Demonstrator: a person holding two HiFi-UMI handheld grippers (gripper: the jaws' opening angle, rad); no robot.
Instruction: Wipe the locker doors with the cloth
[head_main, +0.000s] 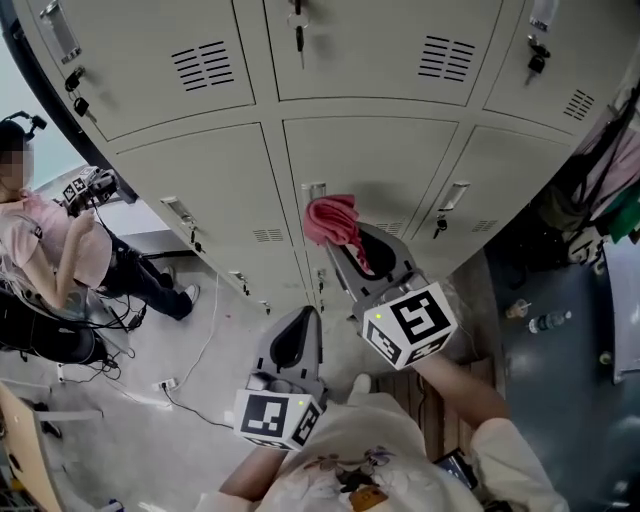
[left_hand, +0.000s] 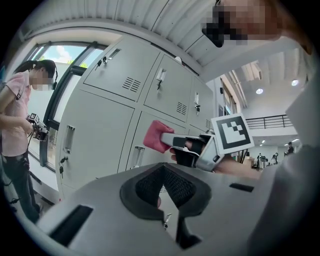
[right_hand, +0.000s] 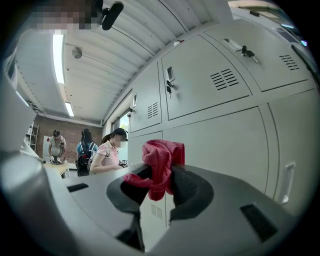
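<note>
A crumpled red cloth (head_main: 330, 220) sits in my right gripper (head_main: 337, 238), which is shut on it. The cloth rests against or very close to the left edge of a grey middle-row locker door (head_main: 380, 165), beside its handle (head_main: 313, 190). From the right gripper view the cloth (right_hand: 160, 167) bulges out above the closed jaws of the right gripper (right_hand: 160, 186). My left gripper (head_main: 311, 314) hangs lower and to the left, shut and holding nothing. The left gripper view looks past the shut left gripper (left_hand: 162, 196) at the cloth (left_hand: 156, 136) against the locker.
Rows of grey lockers (head_main: 190, 170) with vents, handles and keys (head_main: 299, 38) fill the view. A person in a pink shirt (head_main: 60, 250) stands at the left, with cables (head_main: 165, 385) on the floor. A bottle (head_main: 548, 322) and hanging bags (head_main: 600, 180) are at the right.
</note>
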